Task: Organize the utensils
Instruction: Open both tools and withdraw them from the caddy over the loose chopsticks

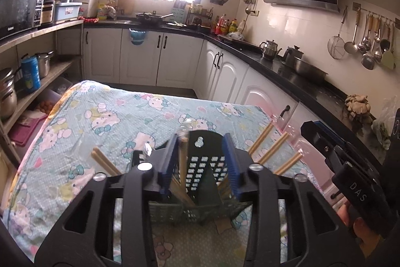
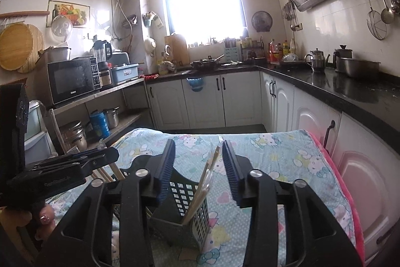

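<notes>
Both our tools hang over the black slotted holder (image 1: 200,179), which stands low in the middle of each view on the cartoon-print cloth (image 1: 100,116) covering the tabletop. The left tool (image 1: 200,162) is spread wide with one chopstick (image 1: 183,162) upright just beside its left finger, apparently dropping into the holder; we cannot tell whether anything touches it. The right tool (image 2: 198,164) is also wide, and the wrapped chopsticks (image 2: 202,182) between its fingers lean in the holder. More chopsticks (image 1: 272,149) lie on the cloth at center right of the left view. We judge it best to let the stick fall straight, keep both tools clear of the rim, and then reach for the loose ones.
</notes>
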`<state>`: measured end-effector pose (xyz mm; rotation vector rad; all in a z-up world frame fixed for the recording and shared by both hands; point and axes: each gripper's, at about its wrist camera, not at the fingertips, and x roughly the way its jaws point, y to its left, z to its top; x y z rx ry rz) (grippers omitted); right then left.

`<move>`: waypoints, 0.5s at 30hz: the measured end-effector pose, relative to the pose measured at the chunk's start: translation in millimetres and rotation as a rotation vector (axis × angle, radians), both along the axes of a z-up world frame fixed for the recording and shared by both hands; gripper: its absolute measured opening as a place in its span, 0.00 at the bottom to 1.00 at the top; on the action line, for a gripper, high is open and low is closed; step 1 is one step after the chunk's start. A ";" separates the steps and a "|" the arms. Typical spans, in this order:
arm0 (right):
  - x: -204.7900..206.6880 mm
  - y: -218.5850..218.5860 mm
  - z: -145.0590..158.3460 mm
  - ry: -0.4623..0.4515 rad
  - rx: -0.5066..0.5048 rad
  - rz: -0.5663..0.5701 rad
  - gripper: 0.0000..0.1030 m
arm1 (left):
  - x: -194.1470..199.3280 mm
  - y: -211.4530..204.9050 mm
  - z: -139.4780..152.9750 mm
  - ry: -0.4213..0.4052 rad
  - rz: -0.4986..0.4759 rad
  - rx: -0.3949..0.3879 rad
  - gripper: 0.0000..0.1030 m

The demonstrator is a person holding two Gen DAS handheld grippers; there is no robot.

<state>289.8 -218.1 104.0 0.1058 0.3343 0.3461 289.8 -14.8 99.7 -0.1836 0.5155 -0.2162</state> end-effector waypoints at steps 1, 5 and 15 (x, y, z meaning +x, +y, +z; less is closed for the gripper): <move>-2.3 -2.0 0.2 0.005 0.006 -0.003 0.44 | -3.0 0.1 -0.1 0.005 -0.006 -0.006 0.37; -12.7 -8.7 2.0 0.015 0.014 -0.011 0.49 | -15.3 -3.0 1.3 0.003 -0.016 -0.002 0.54; -39.1 -22.7 -4.8 0.055 0.023 -0.042 0.61 | -40.9 -3.1 0.7 -0.008 -0.021 -0.018 0.74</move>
